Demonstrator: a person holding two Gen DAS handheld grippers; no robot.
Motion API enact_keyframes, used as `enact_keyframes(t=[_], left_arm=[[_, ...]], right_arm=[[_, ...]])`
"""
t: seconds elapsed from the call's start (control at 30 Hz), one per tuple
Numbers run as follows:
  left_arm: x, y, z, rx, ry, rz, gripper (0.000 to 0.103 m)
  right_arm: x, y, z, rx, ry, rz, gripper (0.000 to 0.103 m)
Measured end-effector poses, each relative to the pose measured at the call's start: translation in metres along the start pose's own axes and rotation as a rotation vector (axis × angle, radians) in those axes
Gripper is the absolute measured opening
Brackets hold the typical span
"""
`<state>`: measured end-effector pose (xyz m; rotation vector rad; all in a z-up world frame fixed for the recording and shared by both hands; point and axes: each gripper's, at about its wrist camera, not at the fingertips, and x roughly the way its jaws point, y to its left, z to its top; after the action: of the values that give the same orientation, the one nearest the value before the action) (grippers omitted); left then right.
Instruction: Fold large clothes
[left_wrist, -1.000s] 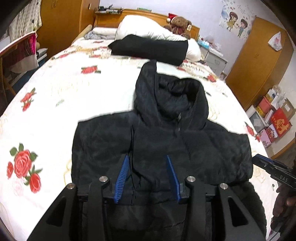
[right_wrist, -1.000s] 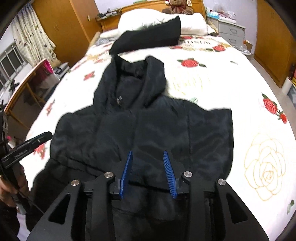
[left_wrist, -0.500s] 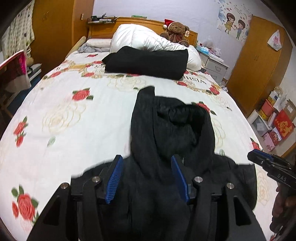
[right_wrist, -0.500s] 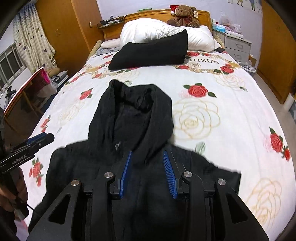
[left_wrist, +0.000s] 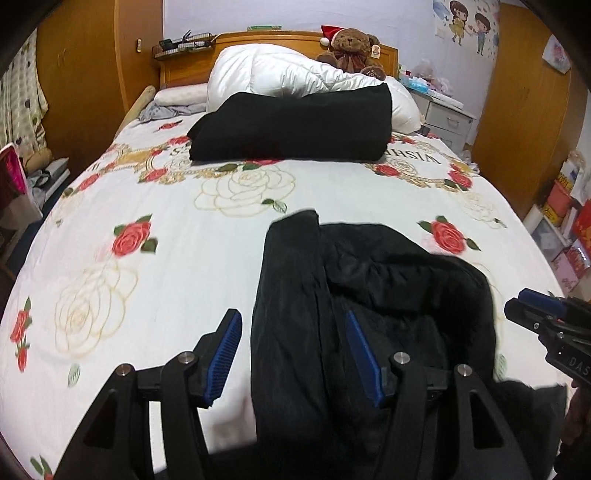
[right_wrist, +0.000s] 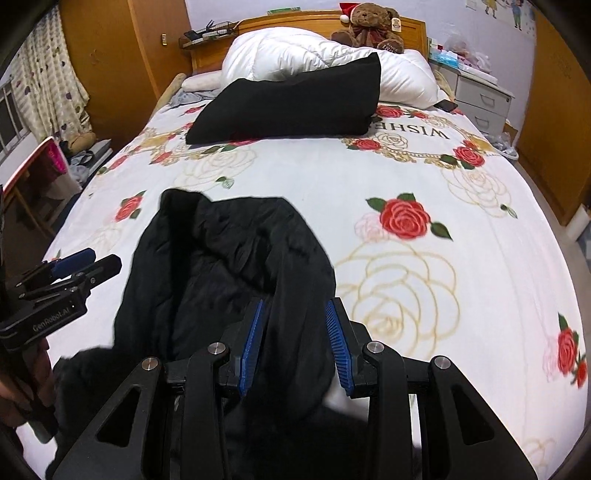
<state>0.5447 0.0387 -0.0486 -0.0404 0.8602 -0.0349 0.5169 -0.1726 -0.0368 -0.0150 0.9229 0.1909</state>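
A black jacket (left_wrist: 369, 295) is being handled at the near end of the bed (left_wrist: 184, 206), hood pointing to 12 o'clock, lower body out of frame at 6 o'clock.

Left gripper (left_wrist: 295, 354): jaws set wide, hood's left edge lying between the pads; contact with fabric cannot be told. Right gripper (right_wrist: 293, 343): jaws parted, a dark fold running between them; pinched or merely straddled cannot be told.

Risks, as judged:
- Fabric is looking slick and padded — if only the outer layer is being caught, a fold is likely to be slipping out.
- The hood is lying crumpled and bulky; a fold made over it is likely to be springing back.
- Uneven pull between the two sides is likely to be skewing the garment.

Materials: jacket shell faintly glossy, quilted, thick. Sheet (right_wrist: 424, 184) white, smooth, printed with roses. At 12 o'clock, a folded black garment (left_wrist: 295, 125) — matte, blocky — is being propped against a puffy white duvet (left_wrist: 280, 74).
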Motion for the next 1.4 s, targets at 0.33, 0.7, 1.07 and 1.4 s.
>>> enact_keyframes(t=[0.33, 0.7, 1.07, 1.4], left_arm=[[0.054, -0.019, 0.024, 0.081, 0.002, 0.041, 0.022], [0.0, 0.013, 0.011, -0.011, -0.057, -0.001, 0.004], [-0.114, 0.043, -0.042, -0.132, -0.125, -0.091, 0.003], [-0.154, 0.052, -0.145, -0.239, -0.04, -0.141, 0.004]], right_arm=[[0.054, 0.013, 0.022, -0.072, 0.067, -0.002, 0.02], [0.003, 0.013, 0.014, -0.073, -0.012, 0.004, 0.009], [-0.106, 0.031, -0.033, -0.044, -0.097, 0.08, 0.008], [-0.131, 0.023, -0.122, 0.06, -0.028, 0.118, 0.008]])
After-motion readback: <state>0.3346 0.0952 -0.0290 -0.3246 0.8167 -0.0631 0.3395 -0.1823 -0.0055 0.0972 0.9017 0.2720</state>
